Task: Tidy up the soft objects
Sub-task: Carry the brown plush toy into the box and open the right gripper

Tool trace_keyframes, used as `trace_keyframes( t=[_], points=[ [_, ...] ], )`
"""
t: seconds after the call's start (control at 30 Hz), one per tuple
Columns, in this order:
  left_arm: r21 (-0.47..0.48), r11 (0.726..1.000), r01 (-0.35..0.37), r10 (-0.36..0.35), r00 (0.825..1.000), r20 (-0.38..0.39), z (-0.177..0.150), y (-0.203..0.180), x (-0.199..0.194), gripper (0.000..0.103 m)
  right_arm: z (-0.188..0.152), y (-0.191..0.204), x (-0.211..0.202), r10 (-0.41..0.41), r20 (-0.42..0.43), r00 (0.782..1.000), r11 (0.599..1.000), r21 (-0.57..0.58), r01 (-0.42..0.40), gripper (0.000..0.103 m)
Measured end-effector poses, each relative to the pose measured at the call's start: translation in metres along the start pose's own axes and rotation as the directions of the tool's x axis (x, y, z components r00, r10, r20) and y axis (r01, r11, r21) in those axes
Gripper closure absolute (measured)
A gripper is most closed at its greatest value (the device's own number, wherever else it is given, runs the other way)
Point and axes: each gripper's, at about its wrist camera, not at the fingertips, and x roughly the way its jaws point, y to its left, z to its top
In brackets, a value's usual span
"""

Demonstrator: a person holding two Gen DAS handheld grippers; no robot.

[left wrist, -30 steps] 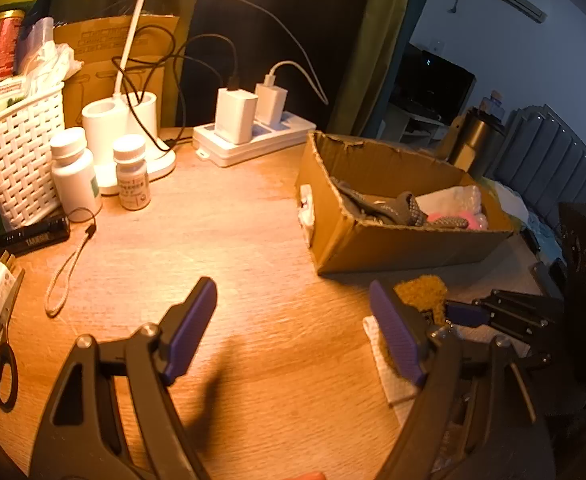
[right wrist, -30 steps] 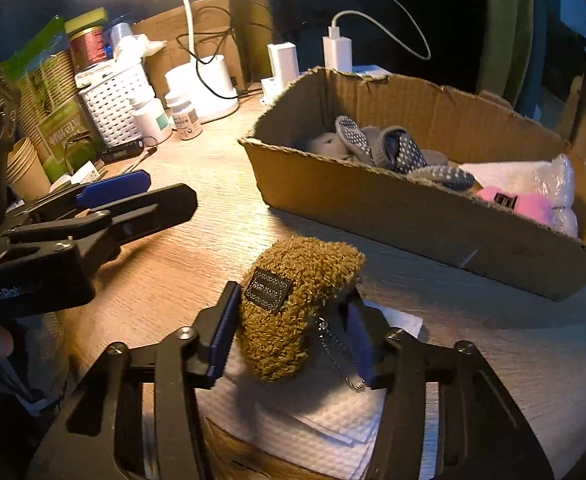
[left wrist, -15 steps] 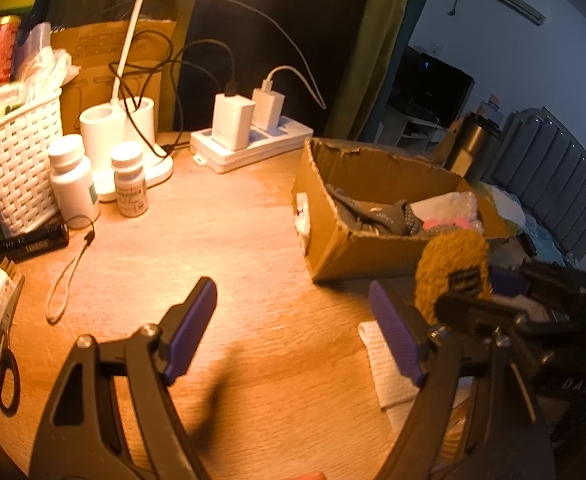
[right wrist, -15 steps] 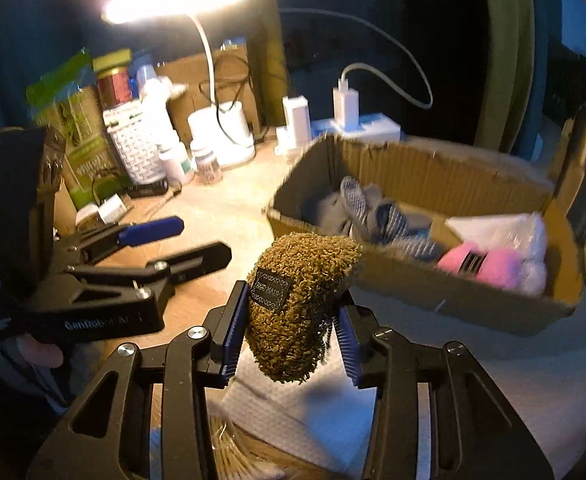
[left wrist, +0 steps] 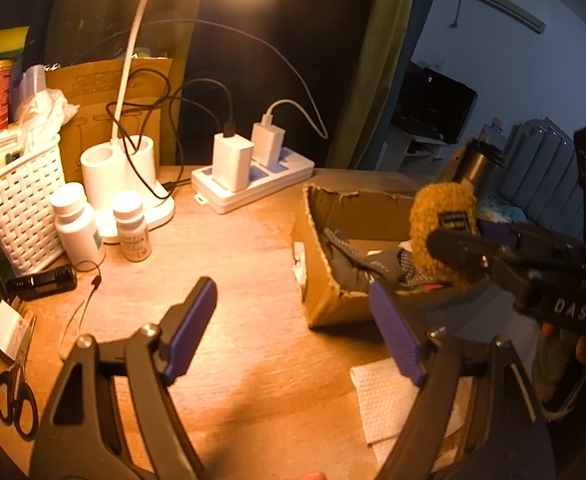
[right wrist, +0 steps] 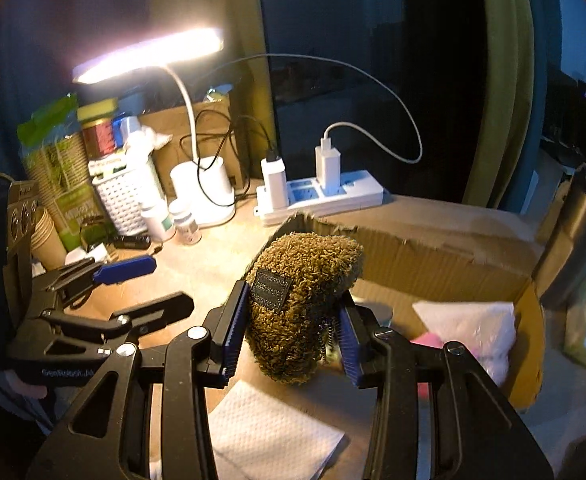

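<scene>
A fuzzy olive-brown pouch (right wrist: 301,300) with a black label hangs in the air, and my right gripper (right wrist: 291,338) is shut on it, blue pads pressing both sides. The left wrist view shows the same pouch (left wrist: 443,224) raised over the near wall of the cardboard box (left wrist: 333,300). Grey patterned socks (left wrist: 357,264) lie in that box (right wrist: 453,264), along with a white soft bundle (right wrist: 473,324) and a pink item (right wrist: 427,340). My left gripper (left wrist: 293,328) stands open over bare wood, with nothing between its fingers.
A white paper napkin (right wrist: 269,436) lies on the wooden desk (left wrist: 221,264) below the pouch. At the back stand a lit desk lamp (left wrist: 133,184), a power strip (left wrist: 253,180) with chargers, two pill bottles (left wrist: 77,224), and a white basket (left wrist: 17,200). Scissors (left wrist: 13,396) lie at the left.
My right gripper has lifted the pouch off the napkin, up and toward the box. The left gripper has risen slightly and stays open.
</scene>
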Motion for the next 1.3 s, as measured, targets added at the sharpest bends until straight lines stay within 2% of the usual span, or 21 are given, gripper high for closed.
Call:
trace_keyframes(
  t=[0.17,0.37,0.47,1.3],
  points=[
    [0.003,1.000,-0.007,0.007,1.000,-0.024,-0.001,0.000,0.011,0.023,0.006,-0.006,0.016,0.017,0.000,1.000,1.000,0.024,-0.017,0.059],
    [-0.008,1.000,-0.014,0.014,0.999,-0.042,-0.002,0.005,0.018,0.023,0.009,-0.005,0.034,0.027,-0.008,1.000,0.999,0.039,-0.026,0.045],
    [-0.007,1.000,-0.013,0.013,0.999,-0.047,-0.003,0.005,0.020,0.023,0.008,-0.005,0.036,0.009,-0.018,1.000,1.000,0.030,-0.008,0.044],
    [0.028,0.999,0.024,-0.024,1.000,-0.006,-0.025,-0.018,-0.019,0.023,-0.042,0.014,-0.018,-0.048,-0.035,0.998,0.998,0.037,0.050,0.043]
  ],
)
